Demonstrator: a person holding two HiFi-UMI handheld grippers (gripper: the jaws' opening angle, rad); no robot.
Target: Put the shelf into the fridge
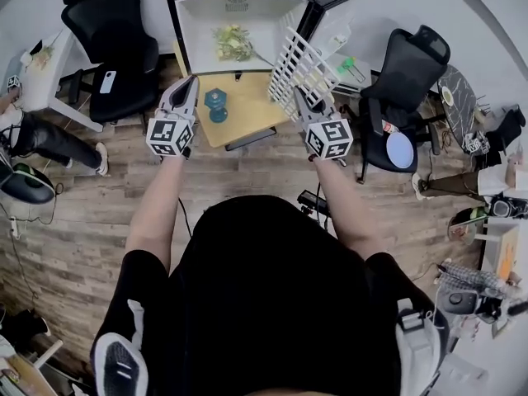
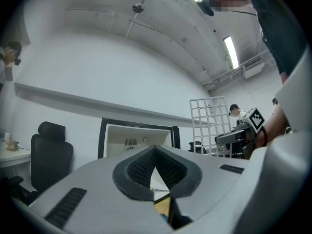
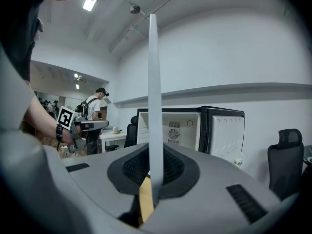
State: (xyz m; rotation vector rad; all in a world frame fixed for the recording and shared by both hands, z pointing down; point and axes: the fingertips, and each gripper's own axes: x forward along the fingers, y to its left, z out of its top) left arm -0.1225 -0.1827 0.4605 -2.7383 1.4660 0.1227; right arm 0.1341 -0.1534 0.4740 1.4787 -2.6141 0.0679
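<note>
The small fridge (image 1: 176, 31) stands open at the far middle, its white inside lit and its door (image 1: 338, 2) swung right. My right gripper (image 1: 299, 96) is shut on the lower edge of the white wire shelf (image 1: 299, 61), which stands upright and tilted just right of the fridge opening. In the right gripper view the shelf (image 3: 154, 82) shows edge-on between the pads, with the fridge (image 3: 168, 130) beyond. My left gripper (image 1: 190, 82) is shut on nothing, level with the right one, left of the opening. In the left gripper view, the shelf (image 2: 209, 123) rises to the right.
A low yellow table (image 1: 247, 106) with a blue object (image 1: 216, 104) sits right before the fridge. Greenery (image 1: 233, 44) lies inside the fridge. Black office chairs (image 1: 115, 31) (image 1: 404, 81) flank it. A white desk (image 1: 41, 73) and a seated person's legs (image 1: 49, 143) are at the left.
</note>
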